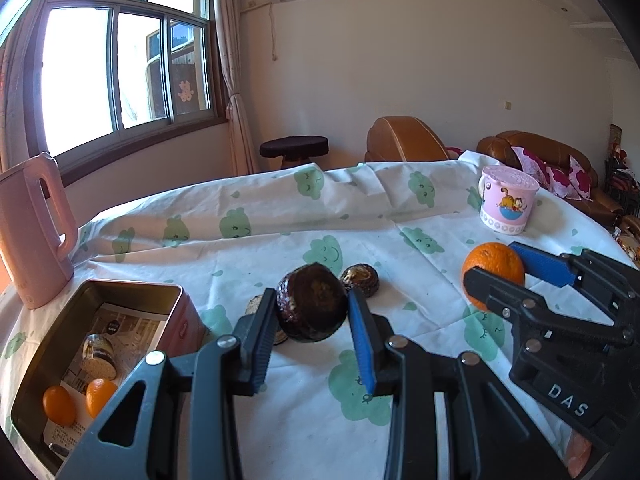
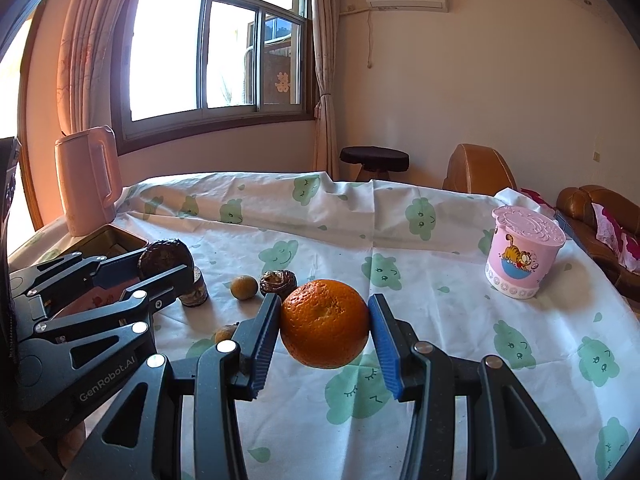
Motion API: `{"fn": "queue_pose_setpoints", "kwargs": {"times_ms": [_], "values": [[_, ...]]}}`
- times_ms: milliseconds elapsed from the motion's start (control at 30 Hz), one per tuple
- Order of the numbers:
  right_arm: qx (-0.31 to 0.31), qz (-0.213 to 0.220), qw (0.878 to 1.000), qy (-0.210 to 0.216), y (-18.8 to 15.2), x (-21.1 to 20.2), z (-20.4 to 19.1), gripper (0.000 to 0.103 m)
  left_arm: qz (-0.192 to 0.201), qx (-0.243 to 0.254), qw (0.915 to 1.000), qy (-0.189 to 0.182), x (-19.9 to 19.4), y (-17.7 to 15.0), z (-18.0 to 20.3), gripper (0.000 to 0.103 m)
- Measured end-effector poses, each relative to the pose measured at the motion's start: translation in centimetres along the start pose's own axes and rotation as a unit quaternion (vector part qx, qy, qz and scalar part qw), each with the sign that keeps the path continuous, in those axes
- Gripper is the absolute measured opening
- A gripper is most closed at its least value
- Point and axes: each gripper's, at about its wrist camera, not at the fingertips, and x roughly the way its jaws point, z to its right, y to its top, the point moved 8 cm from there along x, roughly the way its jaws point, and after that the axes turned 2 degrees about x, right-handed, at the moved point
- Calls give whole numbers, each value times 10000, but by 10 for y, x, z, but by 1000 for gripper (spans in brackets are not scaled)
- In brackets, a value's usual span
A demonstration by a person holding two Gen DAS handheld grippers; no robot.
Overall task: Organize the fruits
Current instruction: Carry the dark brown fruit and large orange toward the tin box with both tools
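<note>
My left gripper (image 1: 314, 312) is shut on a dark brown, wrinkled round fruit (image 1: 312, 308), held just above the cloth; the right wrist view shows the same fruit (image 2: 166, 258) in those jaws. My right gripper (image 2: 325, 330) is shut on a large orange (image 2: 325, 323), also lifted off the table, and the orange (image 1: 493, 270) appears at the right of the left wrist view. An open metal tin (image 1: 52, 320) at the lower left holds two small oranges (image 1: 59, 405) and a dark-and-pale piece. Loose on the cloth lie a small dark fruit (image 2: 278, 282), a small yellowish fruit (image 2: 244, 287) and a brown piece (image 2: 225, 334).
A pink kettle (image 1: 34, 232) stands behind the tin at the table's left edge. A pink lidded cartoon cup (image 2: 522, 256) sits at the far right. A small dark jar-like item (image 2: 195, 290) stands beside the left gripper. Brown sofas and a stool lie beyond the table.
</note>
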Motion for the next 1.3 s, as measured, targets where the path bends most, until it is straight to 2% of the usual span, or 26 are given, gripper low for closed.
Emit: {"fn": "queue_pose_setpoints", "kwargs": {"times_ms": [867, 1067, 1300], "values": [[-355, 14, 9992, 198, 14, -2, -43, 47, 172, -232, 9995, 160, -32, 7, -38, 37], [-413, 18, 9978, 520, 25, -3, -71, 47, 165, -362, 9987, 326, -45, 13, -67, 37], [-452, -20, 9931, 1081, 42, 0, -118, 47, 89, -491, 9963, 705, -56, 10, -126, 37]]}}
